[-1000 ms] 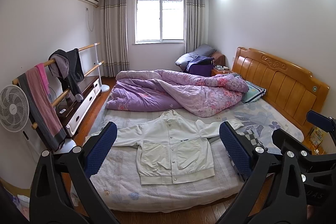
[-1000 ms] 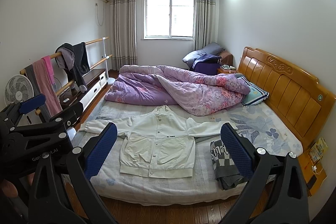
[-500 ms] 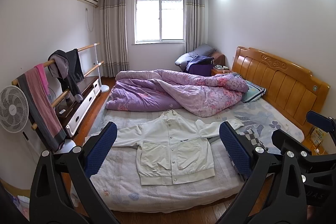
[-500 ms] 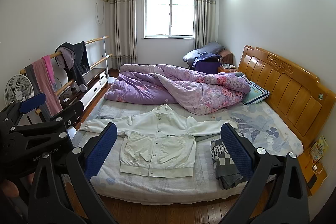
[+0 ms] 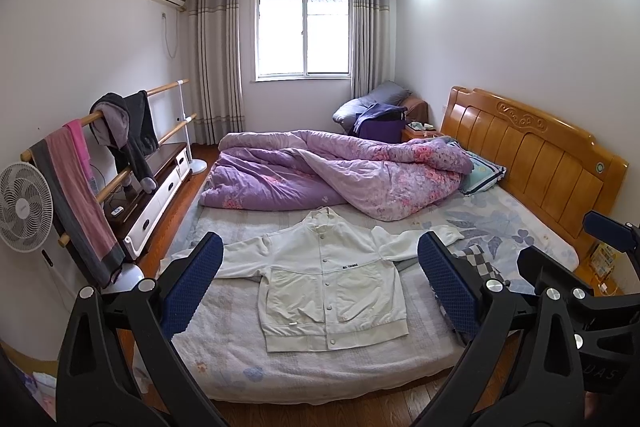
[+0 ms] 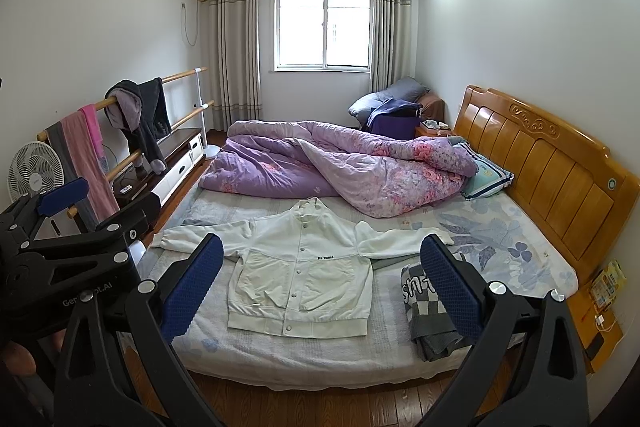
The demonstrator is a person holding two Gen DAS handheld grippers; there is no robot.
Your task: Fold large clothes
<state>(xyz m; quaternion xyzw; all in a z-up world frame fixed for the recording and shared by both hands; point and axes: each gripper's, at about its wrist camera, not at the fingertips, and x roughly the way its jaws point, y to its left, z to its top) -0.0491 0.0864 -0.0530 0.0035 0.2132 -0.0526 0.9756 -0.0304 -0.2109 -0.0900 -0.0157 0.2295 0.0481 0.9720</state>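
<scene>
Left gripper (image 5: 318,281): wide apart, holding nothing, raised above the near edge of the bed and aimed at the jacket.
Right gripper (image 6: 320,281): likewise wide and empty, beside the left one; each shows at the edge of the other's view.
Change: almost none across the last second; both views keep the same framing, with only a slight drift. I judge the fold has not begun and the grippers are poised before the first reach.
Jacket (image 5: 330,285): white, snapped shut, front up, flat on the near half of the bed (image 5: 240,363), collar far, hem near, both sleeves spread out sideways.
Left sleeve (image 6: 200,237): its cuff lies near the left edge of the bed, so little room beyond it.
Right sleeve (image 6: 400,241): its cuff lies just beside a folded checked cloth (image 6: 426,311) at near right.
Quilt (image 5: 340,175): purple, heaped across the far half, its edge close to the collar.
Open room: bare sheet between hem and near edge; the jacket body offers the clearest landing spot for folded sleeves.
Headboard (image 6: 560,167): right, well apart.
</scene>
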